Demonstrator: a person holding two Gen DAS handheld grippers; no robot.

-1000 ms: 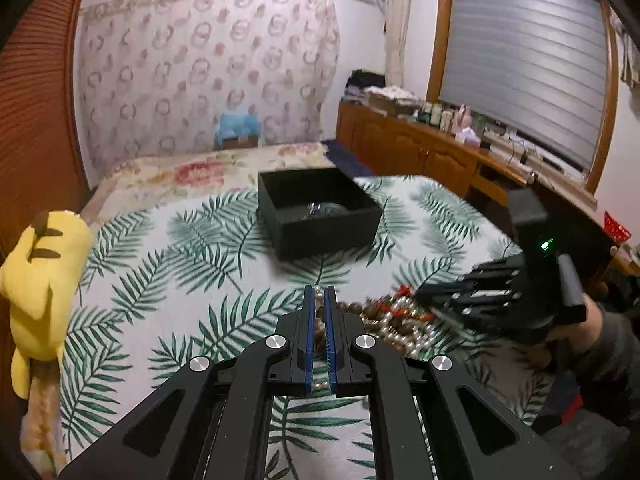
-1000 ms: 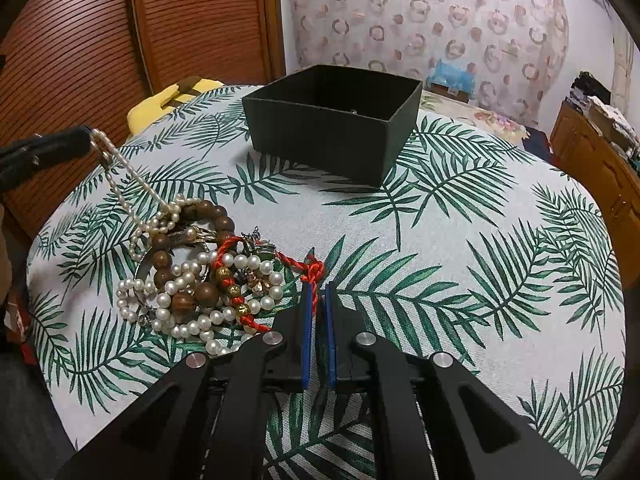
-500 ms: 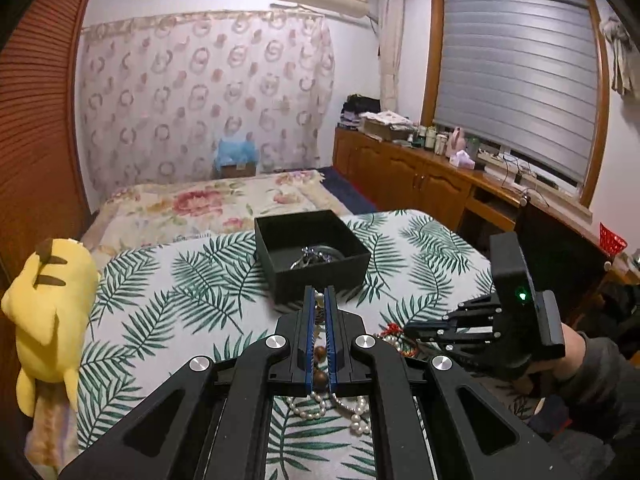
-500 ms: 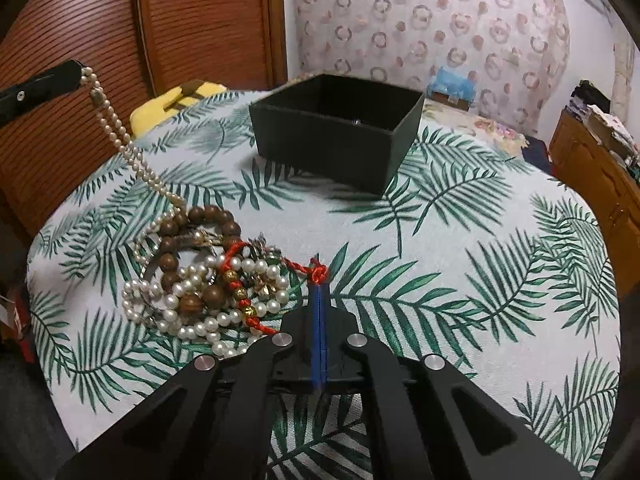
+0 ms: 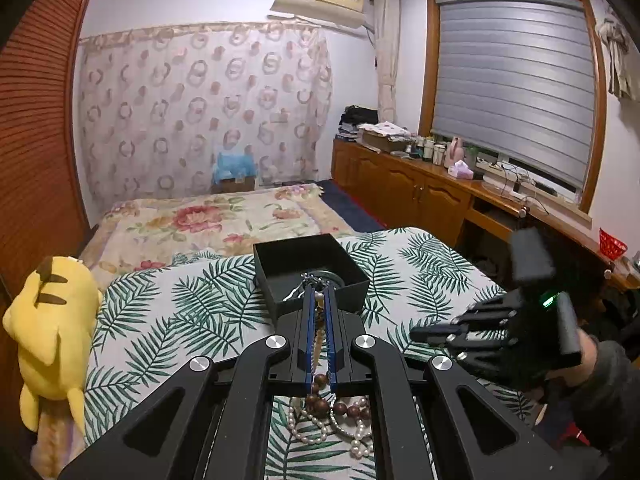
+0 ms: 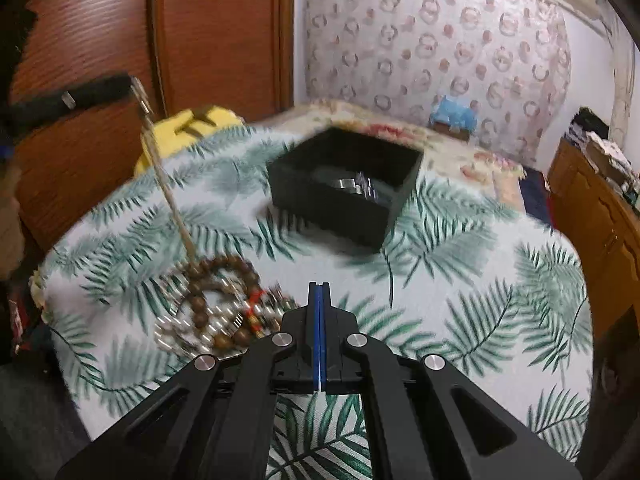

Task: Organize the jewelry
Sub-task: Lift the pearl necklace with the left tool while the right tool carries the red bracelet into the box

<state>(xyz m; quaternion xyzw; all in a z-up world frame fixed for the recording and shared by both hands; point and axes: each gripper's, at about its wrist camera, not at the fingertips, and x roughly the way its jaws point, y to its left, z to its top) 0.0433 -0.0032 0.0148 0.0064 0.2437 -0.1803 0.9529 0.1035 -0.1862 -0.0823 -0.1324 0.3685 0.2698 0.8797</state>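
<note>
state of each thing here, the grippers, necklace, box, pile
left gripper: shut on pearl necklace, raised
right gripper: shut, holding nothing visible
pearl necklace: one end lifted, lower end in the pile
black box: open, jewelry inside
jewelry pile: tangled on the tablecloth

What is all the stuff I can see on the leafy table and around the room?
Open black square box: one, black, far side of the table, something shiny inside.
Long pearl strand: one, pale cream, hanging from the left gripper down to the pile.
Tangled jewelry pile: one heap, brown wooden beads, white pearls, red cord, near left of the table.
Palm-leaf tablecloth: one, white and green, covering the table.
Yellow plush toy: one, yellow, left edge beside the table.
Floral bedspread: one, cream and pink, behind the table.
Left gripper: one, black, shut on the strand.
Right gripper: one, black, shut, above the cloth.
</note>
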